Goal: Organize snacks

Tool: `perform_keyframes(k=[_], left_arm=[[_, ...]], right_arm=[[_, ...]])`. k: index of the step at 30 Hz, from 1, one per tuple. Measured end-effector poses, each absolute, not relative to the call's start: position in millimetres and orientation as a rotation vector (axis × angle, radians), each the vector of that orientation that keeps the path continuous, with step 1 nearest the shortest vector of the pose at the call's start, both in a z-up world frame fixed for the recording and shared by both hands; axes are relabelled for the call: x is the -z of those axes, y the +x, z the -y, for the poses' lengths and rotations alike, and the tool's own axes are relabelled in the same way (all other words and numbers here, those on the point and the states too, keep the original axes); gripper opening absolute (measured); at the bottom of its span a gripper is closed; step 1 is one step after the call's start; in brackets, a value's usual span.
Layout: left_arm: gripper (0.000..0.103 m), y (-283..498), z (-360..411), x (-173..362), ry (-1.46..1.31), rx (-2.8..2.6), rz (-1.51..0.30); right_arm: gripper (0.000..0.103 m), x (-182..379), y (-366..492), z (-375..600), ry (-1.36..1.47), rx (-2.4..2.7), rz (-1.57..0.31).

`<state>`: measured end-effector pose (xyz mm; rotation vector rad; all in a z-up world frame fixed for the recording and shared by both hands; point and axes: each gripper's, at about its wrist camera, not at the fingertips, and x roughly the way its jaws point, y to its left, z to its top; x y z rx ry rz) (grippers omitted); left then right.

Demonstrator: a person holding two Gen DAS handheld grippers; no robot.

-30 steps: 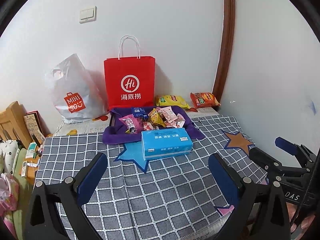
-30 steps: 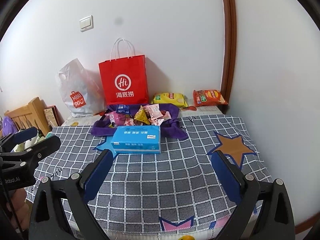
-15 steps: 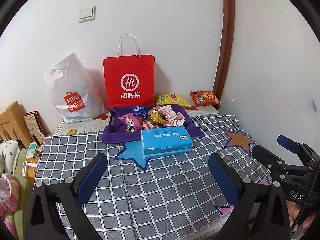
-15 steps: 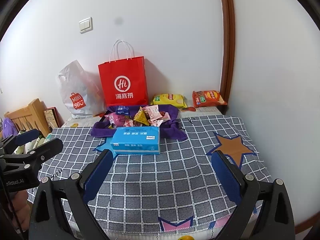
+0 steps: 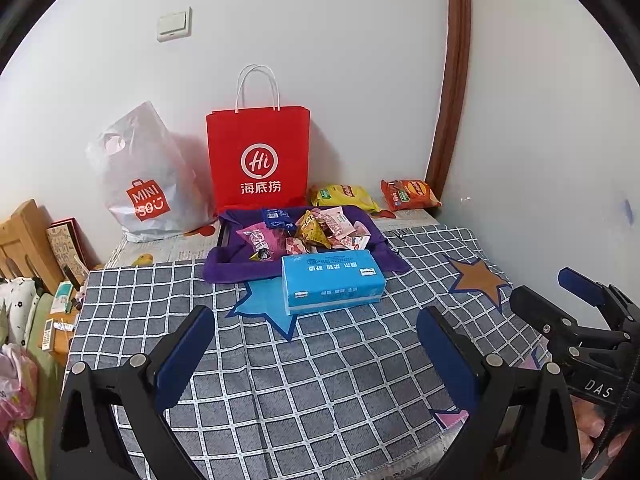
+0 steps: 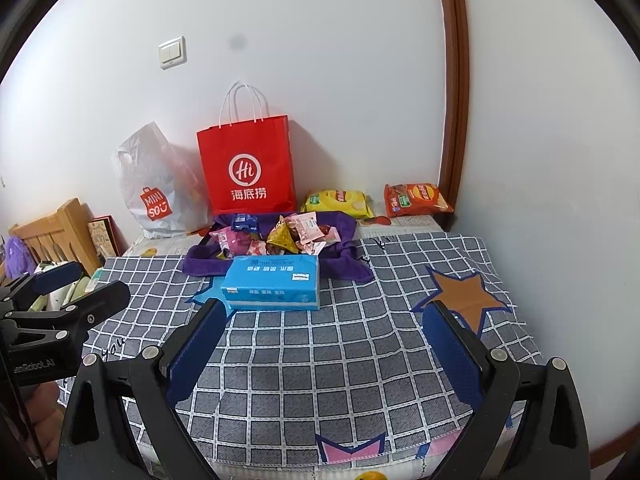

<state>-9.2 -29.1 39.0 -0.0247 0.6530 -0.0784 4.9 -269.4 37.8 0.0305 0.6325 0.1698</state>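
Note:
A pile of small snack packets (image 5: 308, 230) (image 6: 280, 234) lies on a purple cloth-lined tray (image 5: 228, 268) (image 6: 344, 264) at the back of the checked table. A yellow chip bag (image 5: 342, 196) (image 6: 336, 202) and an orange chip bag (image 5: 408, 194) (image 6: 416, 200) lie by the wall. My left gripper (image 5: 316, 344) is open and empty above the table's near part. My right gripper (image 6: 324, 340) is open and empty too; it also shows at the right of the left wrist view (image 5: 560, 300).
A blue tissue pack (image 5: 332, 282) (image 6: 274, 282) lies in front of the tray. A red paper bag (image 5: 258, 160) (image 6: 246, 164) and a white Miniso bag (image 5: 144, 180) (image 6: 156, 188) stand against the wall. Wooden furniture and clutter (image 5: 28, 248) sit left of the table.
Both grippers have risen and drifted slightly; the scene sits a little lower in both views. Nothing on the table has moved.

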Motion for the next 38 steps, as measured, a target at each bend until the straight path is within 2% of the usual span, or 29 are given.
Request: perform_keyframes(k=[38], left_arm=[[0.102, -8.3, 22.3, -40.3, -0.026, 0.069, -0.632]], right_arm=[[0.098, -41.3, 4.4, 261.7, 0.035, -0.194, -0.606]])
